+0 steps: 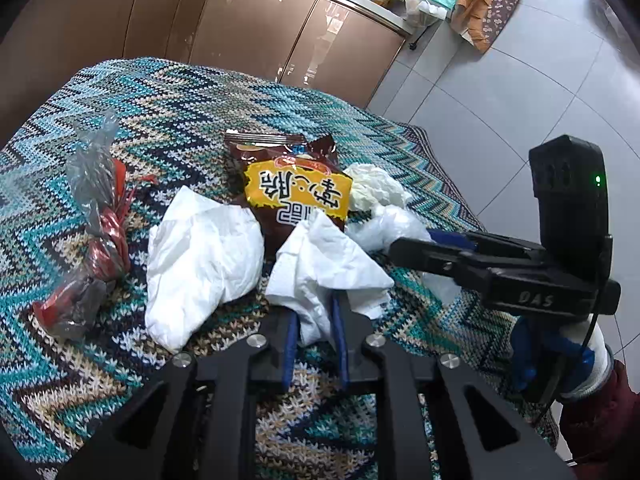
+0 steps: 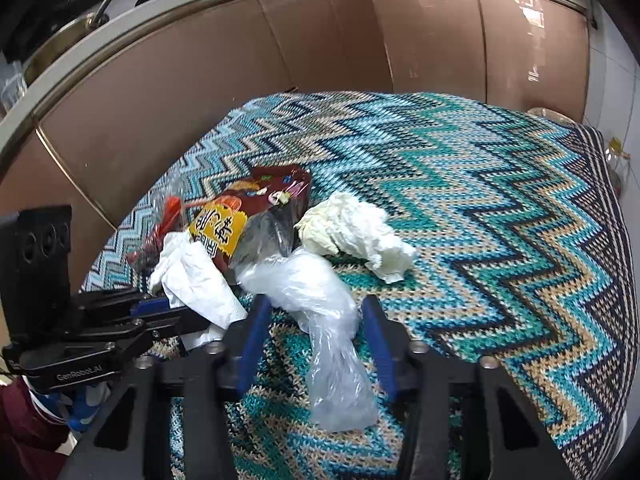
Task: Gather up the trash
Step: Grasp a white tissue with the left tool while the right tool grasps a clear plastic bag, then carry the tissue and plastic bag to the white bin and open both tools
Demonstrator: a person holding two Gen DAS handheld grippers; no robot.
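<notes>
Your left gripper is closed on a crumpled white tissue: both blue pads press its lower fold, and the tissue fans out above the fingertips. It lies on the zigzag-knit cloth that covers the bench, just in front of the brown-and-yellow snack bag.

Your right gripper stands at a medium width astride a clear plastic bag. The bag lies between the two blue pads, but neither pad visibly presses it; a gap shows on the right side.

Remaining trash on the cloth:
- A second, larger white tissue lies to the left of the held one, touching the snack bag's lower left corner.
- A twisted clear-and-red wrapper lies well to the left, apart from the tissues.
- A cream-coloured paper wad lies beside the snack bag, just beyond the clear plastic bag.

Glossy brown cabinet doors stand behind the bench. A gloved hand with a dark red sleeve holds the right gripper's handle.
</notes>
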